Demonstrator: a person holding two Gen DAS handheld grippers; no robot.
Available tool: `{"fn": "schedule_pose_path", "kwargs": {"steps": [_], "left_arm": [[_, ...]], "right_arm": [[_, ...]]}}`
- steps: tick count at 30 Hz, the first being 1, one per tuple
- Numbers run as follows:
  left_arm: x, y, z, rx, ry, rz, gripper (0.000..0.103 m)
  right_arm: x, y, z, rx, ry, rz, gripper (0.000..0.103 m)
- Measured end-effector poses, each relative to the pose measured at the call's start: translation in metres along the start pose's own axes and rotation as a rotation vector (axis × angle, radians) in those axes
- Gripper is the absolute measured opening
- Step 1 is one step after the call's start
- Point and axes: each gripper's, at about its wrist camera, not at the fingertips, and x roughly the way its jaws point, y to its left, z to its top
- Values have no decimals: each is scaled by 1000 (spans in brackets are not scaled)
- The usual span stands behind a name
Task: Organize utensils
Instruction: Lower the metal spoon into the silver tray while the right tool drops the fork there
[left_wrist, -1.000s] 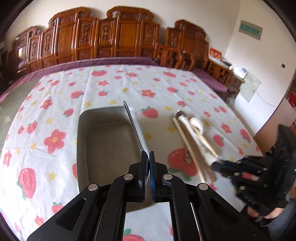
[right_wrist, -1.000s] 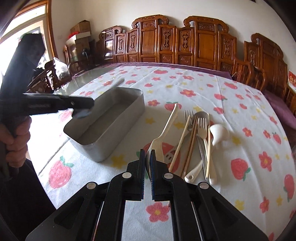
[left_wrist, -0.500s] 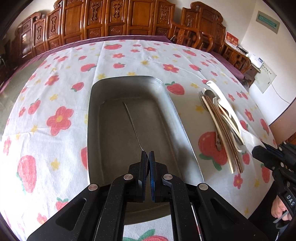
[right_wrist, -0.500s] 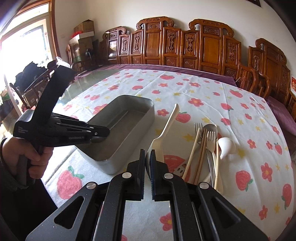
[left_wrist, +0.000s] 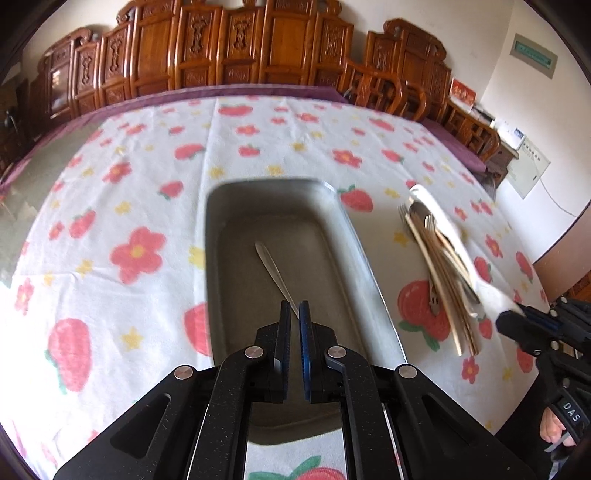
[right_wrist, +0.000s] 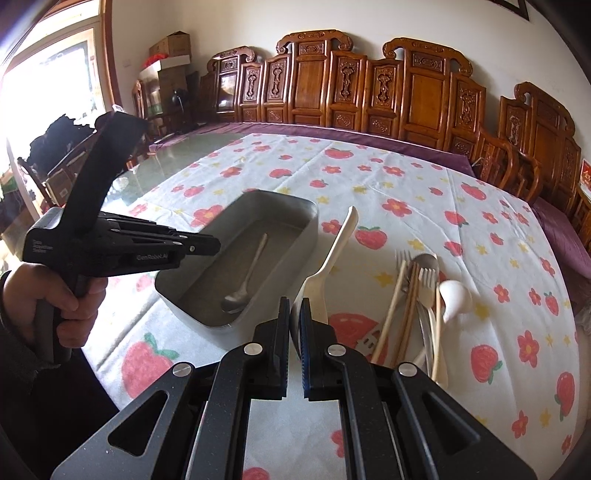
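Floral desk (left_wrist: 110, 184): my left fingers (left_wrist: 284, 325), pressed together, have dropped the spoon (left_wrist: 273, 269) into the tray (left_wrist: 211, 258); my right fingers (right_wrist: 306, 325) pinch the cream utensil (right_wrist: 332, 254) beside the tray, next in.

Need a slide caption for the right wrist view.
Right gripper holds a cream spoon beside the metal tray, where a steel spoon lies.

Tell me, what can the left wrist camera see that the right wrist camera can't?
Only the left wrist view shows the green sign on the wall and the right gripper from the side. Only the right wrist view shows the bright window, the cardboard boxes and the hand holding the left gripper. Both show the metal tray with the metal spoon lying in it, the cream utensil in the right gripper, the pile of utensils and the strawberry tablecloth.
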Motion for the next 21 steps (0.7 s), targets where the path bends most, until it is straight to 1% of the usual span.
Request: {"fn": "schedule_pose_path", "kwargs": {"steps": [4,7,9,17,21], "left_arm": [[-17,9,2,-2,-48,24,5],[-28,19,4,-4,-80,56,5],[-31,24,5,-11,-89,64,5],[-41,43,9,-54,-122,85,5],[-43,47,10,-70,-130,86,5]], "right_arm": [[4,12,13,-3,-11,37,6],[13,22,22,-10,-5,69,6],[25,31,28,-23,9,96,6],[76,48,37,-17,82,122,6],[92,51,39,8,89,177,7]]}}
